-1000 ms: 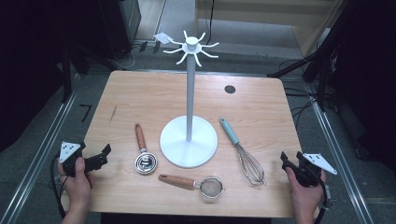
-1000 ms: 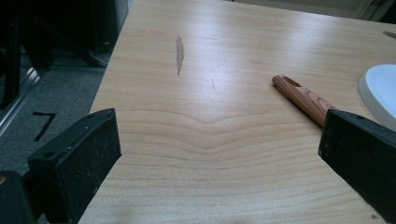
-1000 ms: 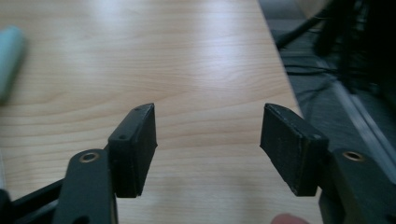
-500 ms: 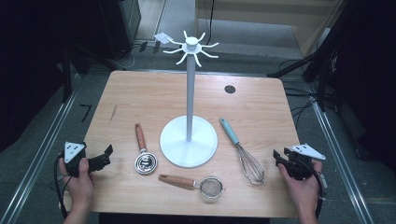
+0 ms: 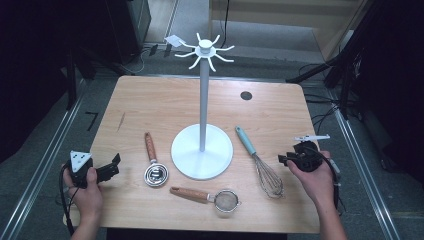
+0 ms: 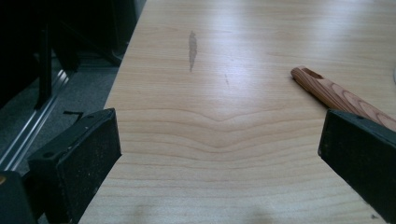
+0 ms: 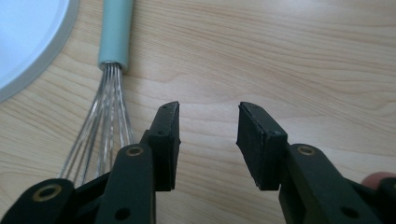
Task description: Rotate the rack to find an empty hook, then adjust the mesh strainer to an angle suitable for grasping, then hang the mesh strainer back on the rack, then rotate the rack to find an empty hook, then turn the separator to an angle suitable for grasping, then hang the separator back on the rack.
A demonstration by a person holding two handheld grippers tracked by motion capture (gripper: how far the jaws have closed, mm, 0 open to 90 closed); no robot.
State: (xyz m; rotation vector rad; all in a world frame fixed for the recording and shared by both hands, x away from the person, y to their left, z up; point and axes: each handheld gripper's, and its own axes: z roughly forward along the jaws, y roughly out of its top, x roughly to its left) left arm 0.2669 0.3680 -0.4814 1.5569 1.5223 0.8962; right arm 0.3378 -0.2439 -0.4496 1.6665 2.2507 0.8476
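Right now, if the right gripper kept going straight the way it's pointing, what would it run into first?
Probably the whisk. The right gripper, jaws part open with nothing between them, points across the table toward its wires. In the right gripper view the wires lie just left of the jaws, so it may only graze them.

We see an evenly lit wooden table (image 5: 150, 100) under soft overhead light, dark surroundings beyond it, pale glare across its far end, faint shadows, near black jaws slightly soft.
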